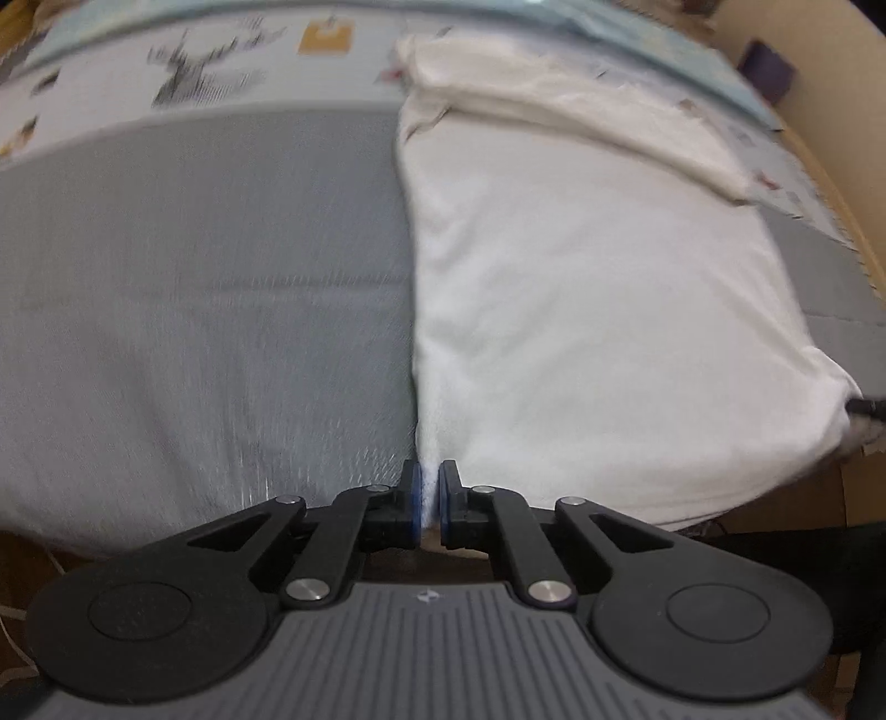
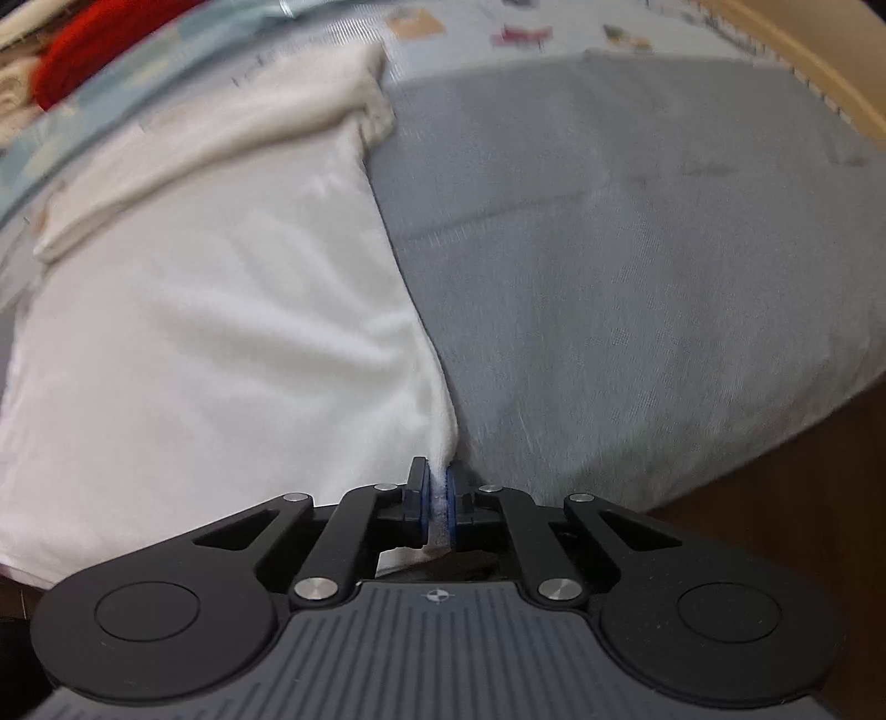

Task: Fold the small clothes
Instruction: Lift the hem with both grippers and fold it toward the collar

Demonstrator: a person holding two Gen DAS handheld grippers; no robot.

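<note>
Two near corners of the white garment [image 1: 581, 288] are pinched, one in my left claw [image 1: 429, 501], one in my right claw [image 2: 439, 501] (both clamped on cloth). It lies flat on the grey bed cover [image 2: 637, 249]. Next I'd lift and carry this hem toward the bunched far edge [image 1: 554, 105].

We are looking at a grey cloth [image 1: 194, 266] covering the work surface, faint dark marks showing on it in the right wrist view [image 2: 664, 249]. Beyond it we are seeing a pale printed sheet [image 1: 221, 72] with blurred dark drawings and an orange square [image 1: 325, 37] on it. We are noticing something red [image 2: 94, 39] lying at the far left corner in the right wrist view, and a dark purple object [image 1: 767, 69], too blurred to identify, sitting at the far right edge
</note>
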